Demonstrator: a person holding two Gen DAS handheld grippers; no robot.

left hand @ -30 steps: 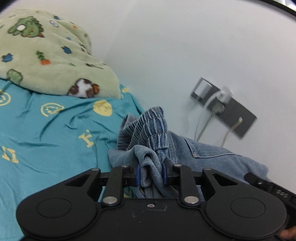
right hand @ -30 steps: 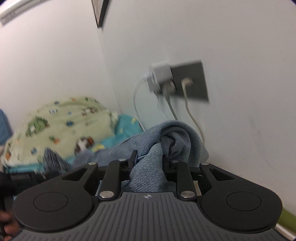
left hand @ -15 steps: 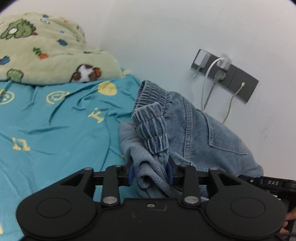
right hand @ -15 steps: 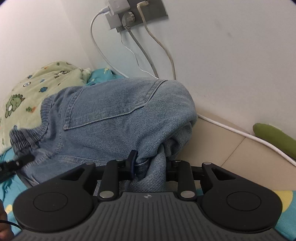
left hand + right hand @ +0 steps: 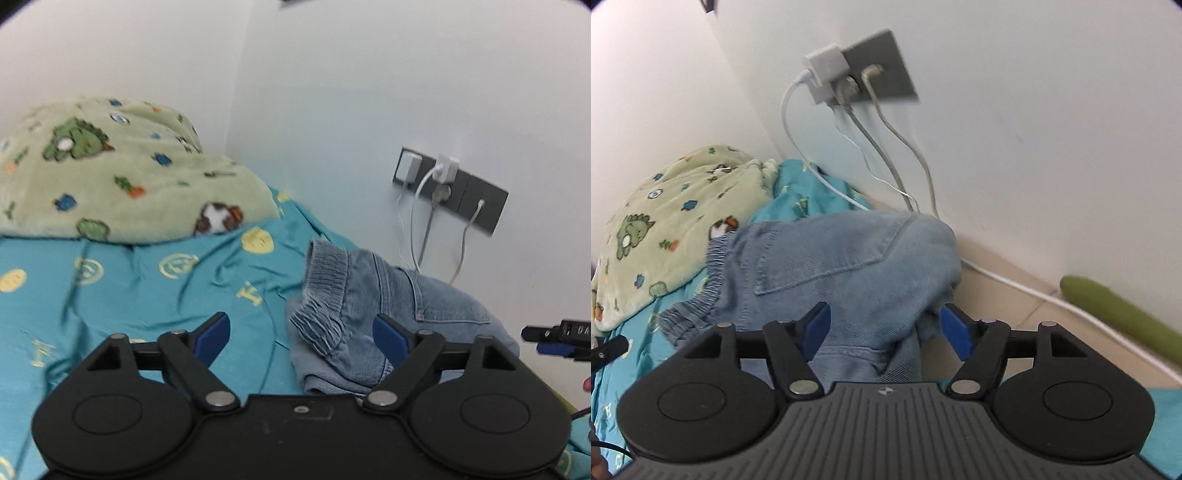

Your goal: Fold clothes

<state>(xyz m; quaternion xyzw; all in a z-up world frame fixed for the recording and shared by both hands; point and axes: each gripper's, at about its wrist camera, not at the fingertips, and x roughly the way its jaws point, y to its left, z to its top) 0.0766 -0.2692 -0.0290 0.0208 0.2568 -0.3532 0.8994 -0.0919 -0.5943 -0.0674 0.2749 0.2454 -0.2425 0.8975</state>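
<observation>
Folded blue jeans point(image 5: 373, 295) lie in a bundle on the teal bedsheet point(image 5: 110, 295) next to the wall, elastic waistband toward the blanket. My left gripper point(image 5: 301, 332) is open, its blue pads spread wide, the jeans' waistband edge lying between and just ahead of them. My right gripper point(image 5: 884, 326) is open too, pads apart on either side of the jeans point(image 5: 842, 258), which rest loose on the bed. The right gripper's tip shows at the right edge of the left wrist view point(image 5: 557, 334).
A green printed fleece blanket point(image 5: 110, 173) is heaped at the bed's head. A grey wall socket plate point(image 5: 450, 188) with chargers and hanging cables point(image 5: 886, 147) sits just behind the jeans. A green roll point(image 5: 1123, 314) lies along the wall on a beige ledge.
Both grippers have opened and let go of the jeans, which now lie folded on the bed. Both have drawn back slightly from the bundle.
</observation>
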